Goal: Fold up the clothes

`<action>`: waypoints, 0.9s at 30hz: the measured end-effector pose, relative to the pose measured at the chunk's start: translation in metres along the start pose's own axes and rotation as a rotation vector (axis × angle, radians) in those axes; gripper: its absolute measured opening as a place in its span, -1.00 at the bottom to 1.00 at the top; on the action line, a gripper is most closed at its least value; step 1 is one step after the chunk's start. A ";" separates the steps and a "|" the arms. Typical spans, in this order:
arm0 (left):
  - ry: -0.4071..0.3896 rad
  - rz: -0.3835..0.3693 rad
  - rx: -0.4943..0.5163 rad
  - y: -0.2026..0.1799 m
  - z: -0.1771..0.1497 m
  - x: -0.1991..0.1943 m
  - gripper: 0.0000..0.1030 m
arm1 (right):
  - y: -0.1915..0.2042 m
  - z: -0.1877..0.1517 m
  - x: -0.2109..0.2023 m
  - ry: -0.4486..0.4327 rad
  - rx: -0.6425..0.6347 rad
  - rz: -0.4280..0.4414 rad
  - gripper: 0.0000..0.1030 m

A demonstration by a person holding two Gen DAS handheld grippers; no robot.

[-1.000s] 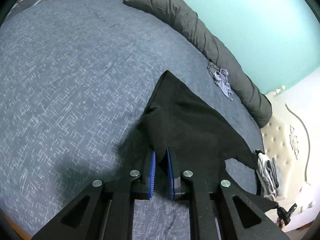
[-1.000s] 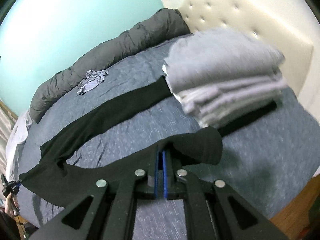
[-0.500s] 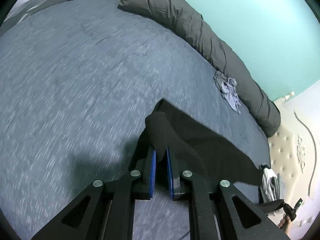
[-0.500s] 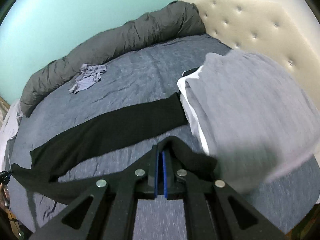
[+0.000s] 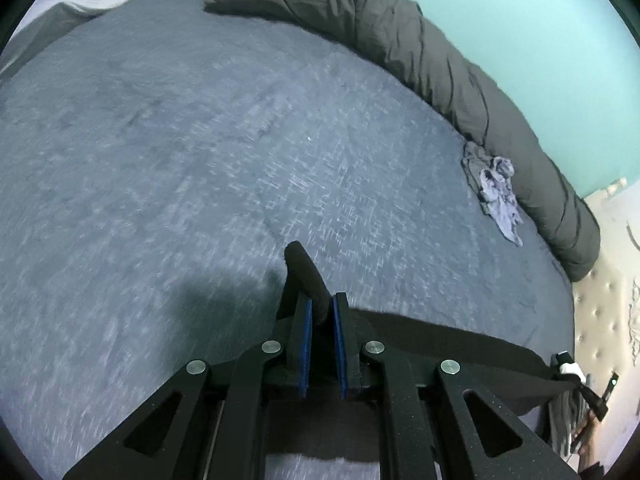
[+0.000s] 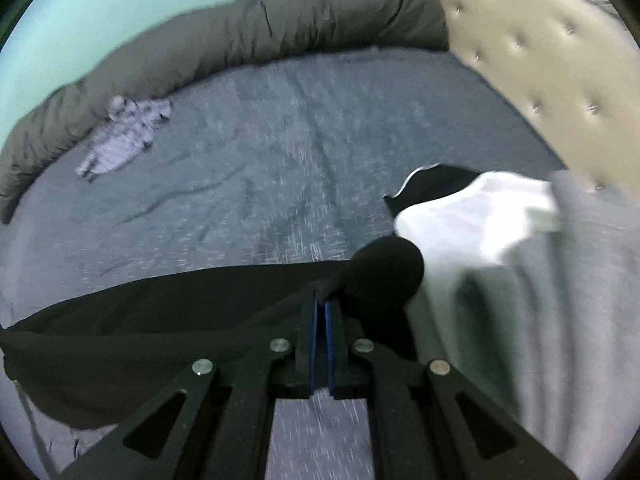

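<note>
In the left wrist view, the left gripper (image 5: 320,316) is clamped on a fold of the black garment (image 5: 460,344), which bulges up and forward between the two blue pads (image 5: 306,344); the pads stand a little apart with the cloth pinched between them. From the grip the garment stretches as a taut dark band toward the right edge, above the blue-grey bedspread (image 5: 200,160), and ends near a small white and black object (image 5: 570,368) at the far right that is too small to tell. A long dark grey rolled duvet (image 5: 440,60) lies along the far side of the bed against the turquoise wall (image 5: 540,20), and a small crumpled pale grey cloth (image 5: 496,192) sits just beside it. A cream tufted headboard (image 5: 608,312) shows at the right. In the right wrist view, the right gripper (image 6: 320,308) has its pads pressed nearly together on the other end of the black garment (image 6: 140,312), a rounded lump of which rises just right of the tips; the rest hangs in a broad sagging band to the left edge. To the right lies a stack of folded clothes (image 6: 580,300), grey with a white piece and a black one showing at its near corner. The view is blurred.
</note>
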State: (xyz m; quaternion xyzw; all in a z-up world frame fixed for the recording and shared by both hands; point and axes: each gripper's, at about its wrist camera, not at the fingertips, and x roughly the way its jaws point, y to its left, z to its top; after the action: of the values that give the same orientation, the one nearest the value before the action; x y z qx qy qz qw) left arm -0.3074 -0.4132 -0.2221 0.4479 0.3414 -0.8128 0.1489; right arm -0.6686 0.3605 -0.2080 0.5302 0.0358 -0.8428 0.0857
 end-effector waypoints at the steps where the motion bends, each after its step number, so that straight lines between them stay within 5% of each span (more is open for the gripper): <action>1: -0.007 0.003 -0.006 0.000 0.003 0.008 -0.68 | 0.001 0.003 0.012 0.013 0.013 -0.009 -0.94; 3: -0.024 -0.001 -0.023 0.000 0.006 0.020 -0.57 | 0.001 0.006 0.022 -0.019 0.042 -0.018 -0.87; 6: -0.048 0.001 -0.042 0.000 0.010 0.034 -0.36 | 0.000 0.009 0.028 -0.087 0.082 -0.018 -0.46; 9: -0.077 -0.013 -0.017 -0.001 0.011 0.034 -0.29 | -0.001 0.004 0.020 -0.154 0.094 0.019 -0.45; 12: -0.123 -0.015 -0.019 0.007 0.005 0.020 0.03 | 0.000 -0.008 0.005 -0.227 0.086 0.046 -0.39; 19: -0.160 -0.028 -0.010 0.029 -0.033 -0.020 0.14 | 0.004 -0.082 -0.024 -0.279 0.186 0.209 -0.16; 27: -0.039 -0.139 -0.074 0.048 -0.101 -0.016 0.25 | 0.050 -0.188 -0.025 -0.218 0.206 0.381 -0.12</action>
State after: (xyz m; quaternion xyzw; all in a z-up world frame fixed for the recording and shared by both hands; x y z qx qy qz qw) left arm -0.2086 -0.3791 -0.2662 0.4011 0.3985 -0.8168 0.1151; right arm -0.4821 0.3430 -0.2660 0.4390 -0.1608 -0.8629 0.1921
